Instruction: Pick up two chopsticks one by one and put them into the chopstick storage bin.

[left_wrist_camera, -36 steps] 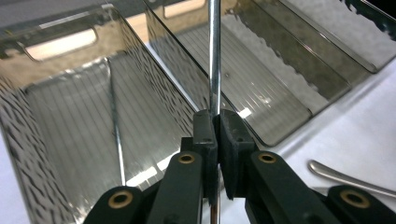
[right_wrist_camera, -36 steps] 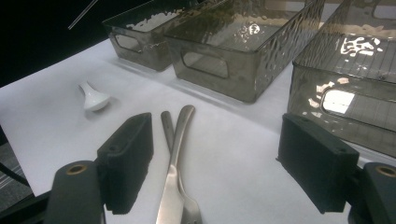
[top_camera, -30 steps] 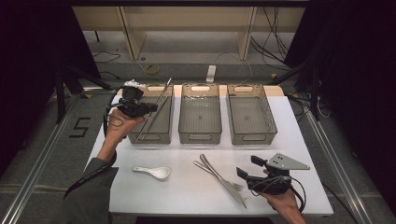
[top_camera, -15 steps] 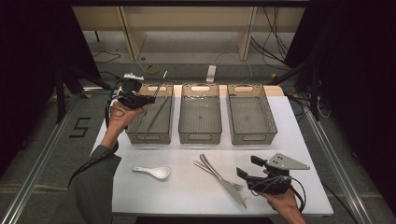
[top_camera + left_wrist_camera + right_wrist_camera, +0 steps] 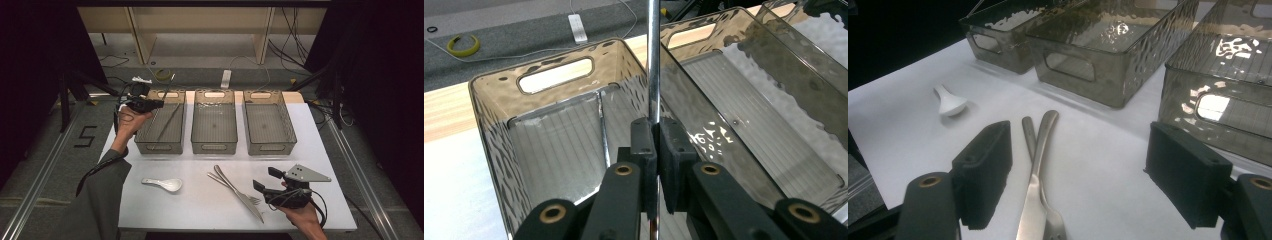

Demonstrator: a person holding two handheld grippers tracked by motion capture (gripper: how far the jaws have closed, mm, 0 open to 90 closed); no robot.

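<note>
Smoked translucent plastic forms three rectangular bins in a row at the far side of the white worktop. The left tool is clamped on a thin, polished metal rod, apparently a chopstick, and holds it over the leftmost bin, in which a second metal rod already lies along the ribbed floor. The right tool rests near the front edge with its jaws wide apart and nothing between them, just above a steel knife and fork lying crossed on the worktop; a white ceramic soup spoon lies apart to their left. Risk, as judged: the held rod stands close to the wall shared with the middle bin, so a release there could tip it onto the rim or into the wrong bin. The narrow, smooth shaft could also pivot within the pads.
</note>
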